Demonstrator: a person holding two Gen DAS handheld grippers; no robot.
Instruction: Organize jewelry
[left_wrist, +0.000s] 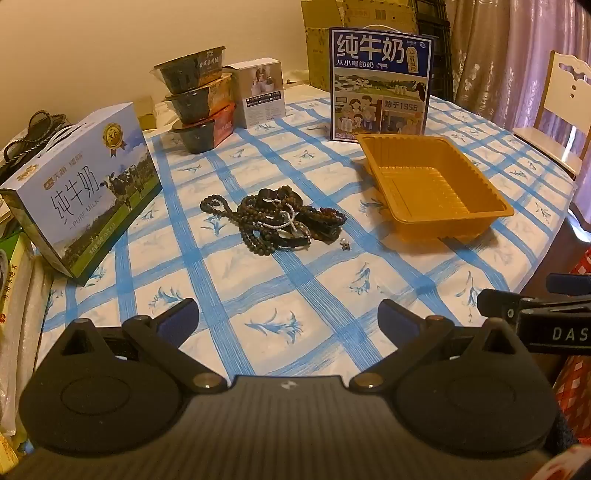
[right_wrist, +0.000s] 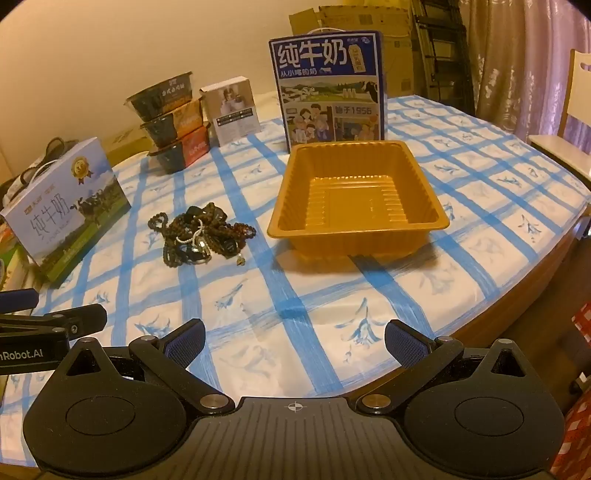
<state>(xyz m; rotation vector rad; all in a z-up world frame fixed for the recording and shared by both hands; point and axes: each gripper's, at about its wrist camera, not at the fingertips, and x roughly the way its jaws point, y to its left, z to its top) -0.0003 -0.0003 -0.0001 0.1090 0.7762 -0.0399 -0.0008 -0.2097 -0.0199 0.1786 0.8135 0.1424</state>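
A tangled pile of dark bead bracelets and necklaces (left_wrist: 280, 218) (right_wrist: 199, 232) lies mid-table on the blue-checked cloth, with a small loose charm (left_wrist: 345, 244) (right_wrist: 241, 260) beside it. An orange plastic tray (left_wrist: 491, 210) (right_wrist: 436, 223) sits to the right of the pile with nothing in it. My left gripper (left_wrist: 288, 317) hovers open over the near table edge, well short of the pile. Open too is my right gripper (right_wrist: 295, 338), nearer the tray, nothing between its fingers. Each view shows the other gripper's side at its edge.
A milk carton (left_wrist: 85, 188) (right_wrist: 66, 210) lies at the left. A tall blue milk box (left_wrist: 380, 85) (right_wrist: 328, 88) stands behind the tray. Stacked food bowls (left_wrist: 199, 99) (right_wrist: 170, 122) and a small white box (left_wrist: 260, 92) (right_wrist: 232, 110) sit at the back. A chair (left_wrist: 561, 110) stands at the right.
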